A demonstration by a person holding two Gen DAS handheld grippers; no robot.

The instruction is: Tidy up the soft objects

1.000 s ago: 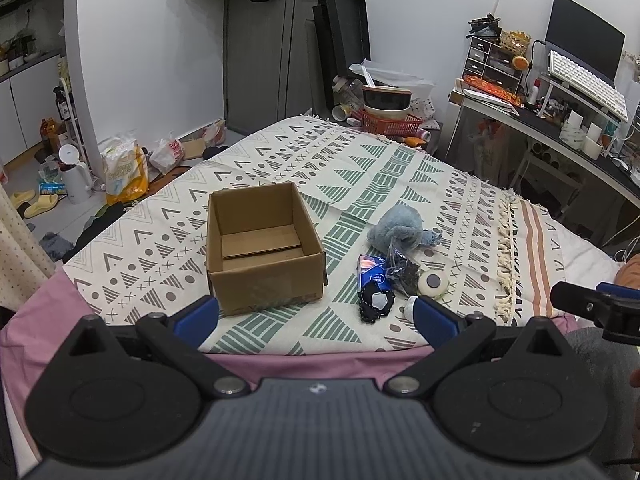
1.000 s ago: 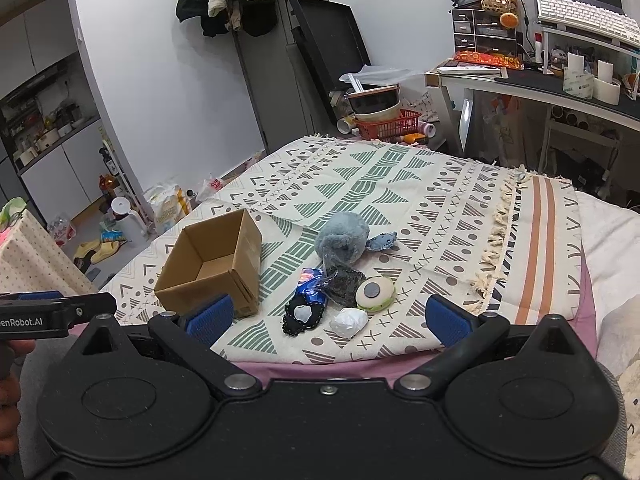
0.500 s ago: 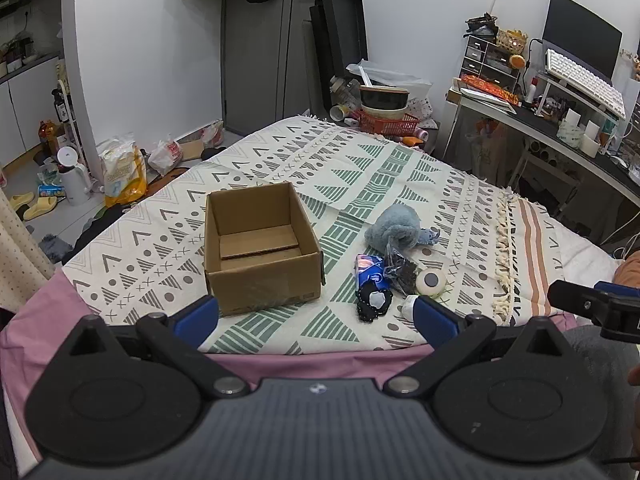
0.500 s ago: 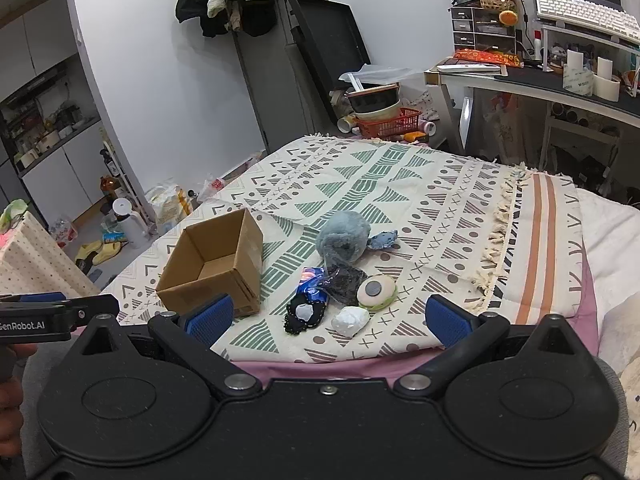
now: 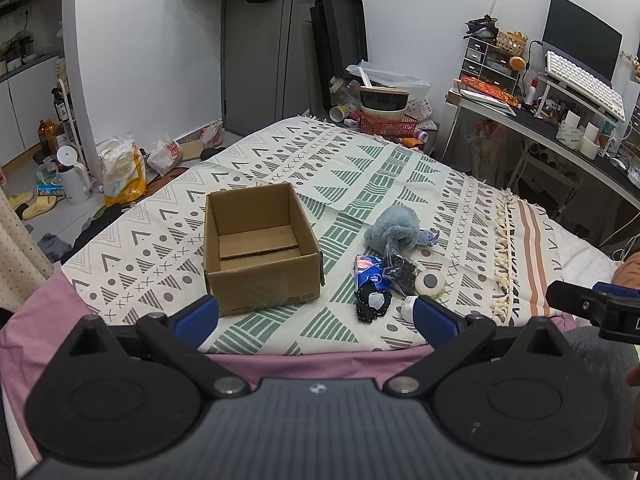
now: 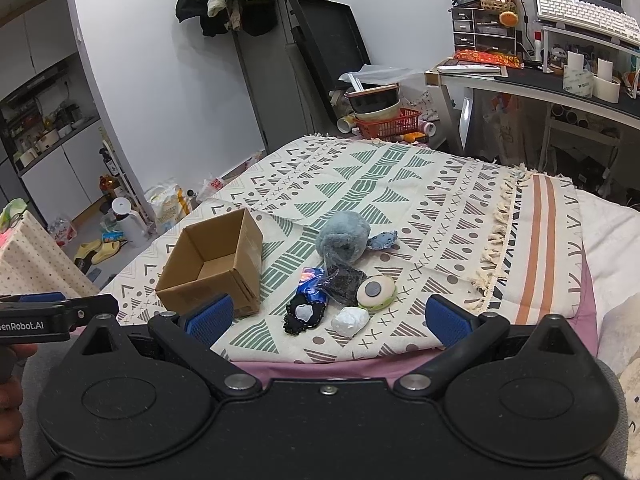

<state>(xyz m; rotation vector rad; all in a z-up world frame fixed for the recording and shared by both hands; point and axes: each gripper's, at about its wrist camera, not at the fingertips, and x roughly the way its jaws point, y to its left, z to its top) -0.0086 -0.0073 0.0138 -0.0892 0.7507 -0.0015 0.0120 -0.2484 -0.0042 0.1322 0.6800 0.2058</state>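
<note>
I am holding both grippers back at the near edge of the bed, short of everything on the blanket. My left gripper is standing wide apart and gripping nothing; my right gripper is gaping just as wide, also with nothing between its pads.

Just past my right fingers the pile of soft things is lying almost dead ahead: a white crumpled ball nearest, a black pouch with a pale patch just left of it, then a cream round cushion with a dark disc, a dark mesh bag and a blue packet touching one another. The pouch is running roughly away from me, so I judge my jaws would be closing across its short side. Beyond them a blue-grey plush toy is sitting against the heap.

From my left gripper the same pile is lying off to the right, so my right hand is looking the nearer one. The cardboard box is sitting straight ahead of my left fingers, to the left of the pile and apart from it.

The left view is looking down into the box and showing only loose flaps on its floor; the right view is hiding most of that floor. The right view is showing the white ball whole, while my left finger is covering part of it.
</note>
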